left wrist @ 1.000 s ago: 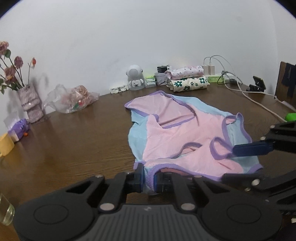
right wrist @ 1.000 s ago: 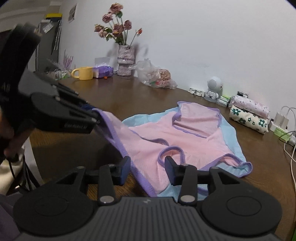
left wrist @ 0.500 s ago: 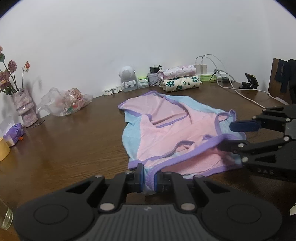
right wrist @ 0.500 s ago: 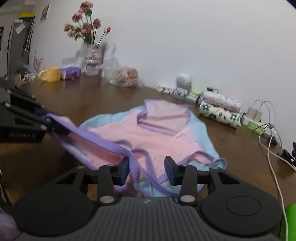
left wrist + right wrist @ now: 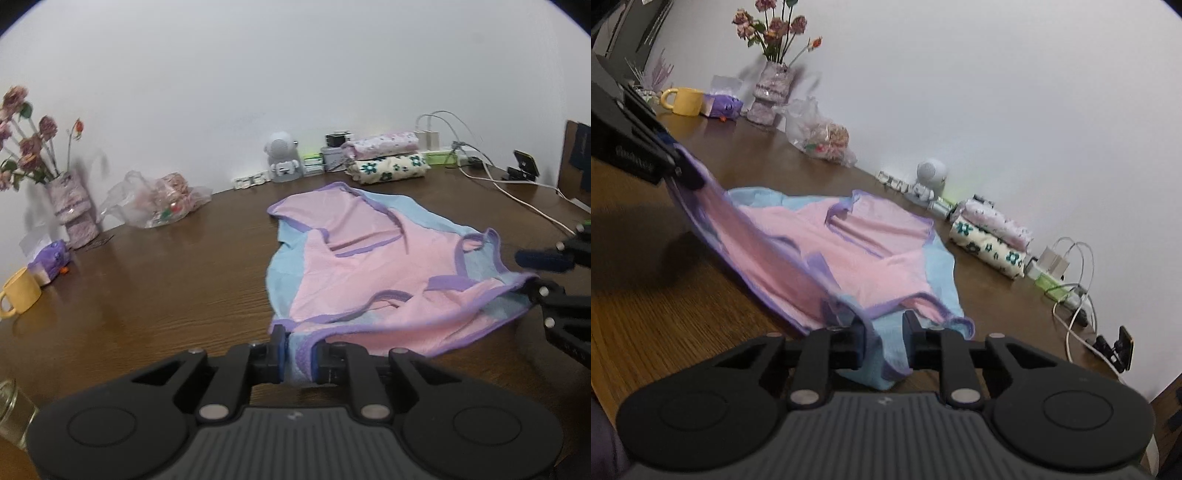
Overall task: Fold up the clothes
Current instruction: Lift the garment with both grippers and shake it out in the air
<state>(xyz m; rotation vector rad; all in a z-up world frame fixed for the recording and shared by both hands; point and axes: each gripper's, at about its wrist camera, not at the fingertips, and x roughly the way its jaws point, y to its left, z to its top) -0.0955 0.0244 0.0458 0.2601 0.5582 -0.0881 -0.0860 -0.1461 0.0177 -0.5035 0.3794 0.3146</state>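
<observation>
Two grippers hold the near hem of a pink, blue and purple-trimmed garment lying on the middle of the brown tabletop. The left gripper has its jaws nearly closed on a purple-edged corner, lifted off the wood. The right gripper has fabric between its jaws, which stand somewhat apart; whether they pinch it I cannot tell. Folded floral clothes sit stacked at the far edge.
</observation>
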